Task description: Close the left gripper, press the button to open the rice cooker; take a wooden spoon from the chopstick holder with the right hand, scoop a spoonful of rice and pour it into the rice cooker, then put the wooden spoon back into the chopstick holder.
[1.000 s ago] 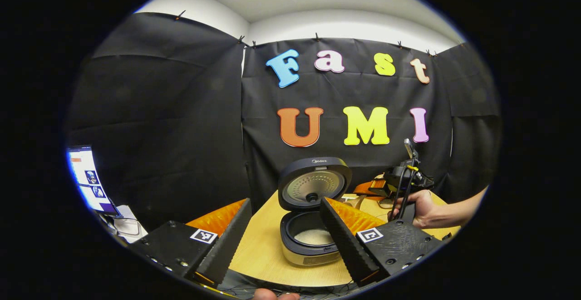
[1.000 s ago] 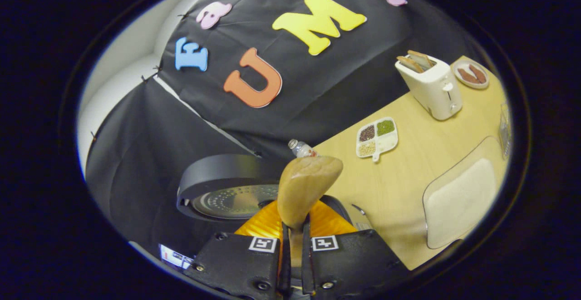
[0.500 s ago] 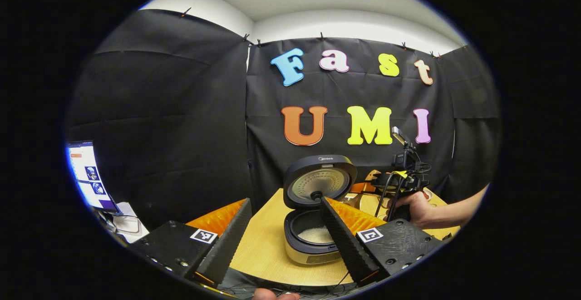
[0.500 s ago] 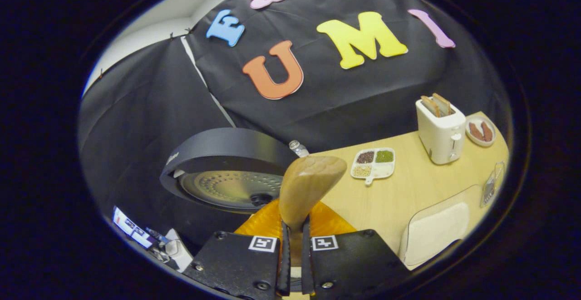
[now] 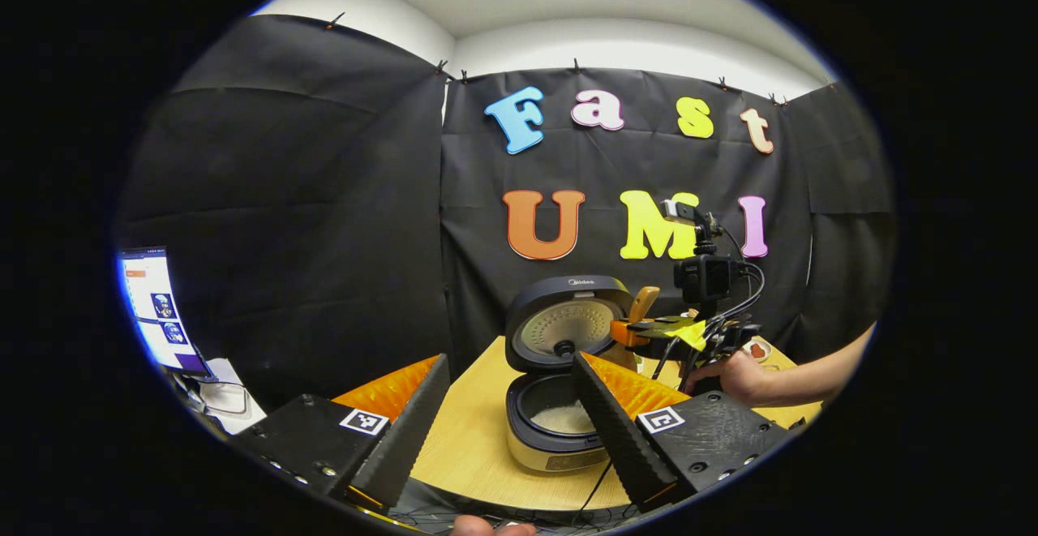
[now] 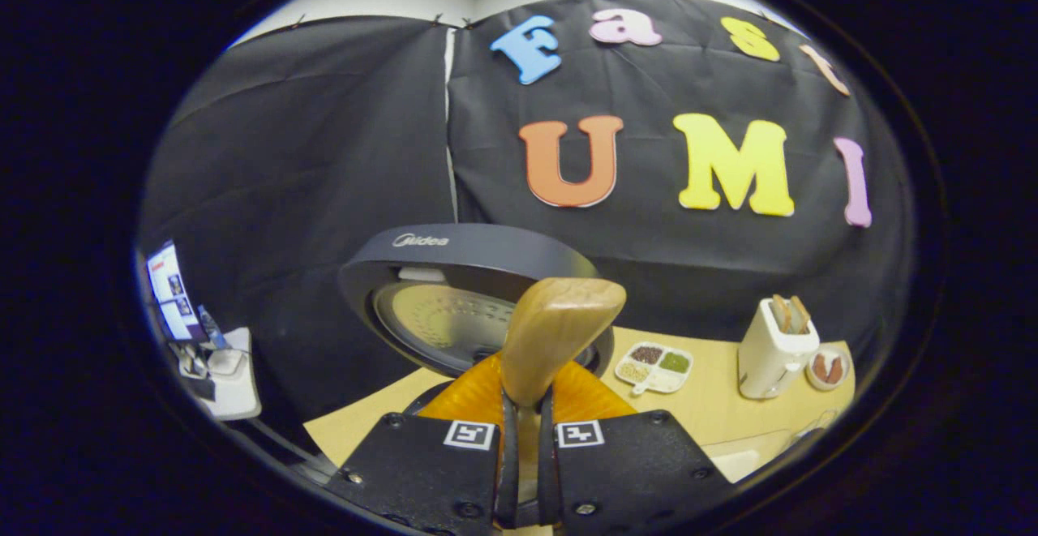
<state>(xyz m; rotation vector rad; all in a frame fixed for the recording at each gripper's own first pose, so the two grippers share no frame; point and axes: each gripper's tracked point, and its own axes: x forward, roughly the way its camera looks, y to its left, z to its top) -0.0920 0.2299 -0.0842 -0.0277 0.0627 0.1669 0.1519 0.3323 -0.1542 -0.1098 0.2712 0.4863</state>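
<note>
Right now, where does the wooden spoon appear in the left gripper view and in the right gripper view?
Left gripper view: the wooden spoon is right of center, its bowl standing just right of the rice cooker's raised lid.
Right gripper view: the spoon stands at center, clamped upright in the right tongs, in front of the lid.
Shared landmark: the raised lid.

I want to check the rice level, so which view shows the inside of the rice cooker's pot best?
The left gripper view: the open rice cooker shows white rice in its pot. The right gripper view shows its raised lid.
</note>
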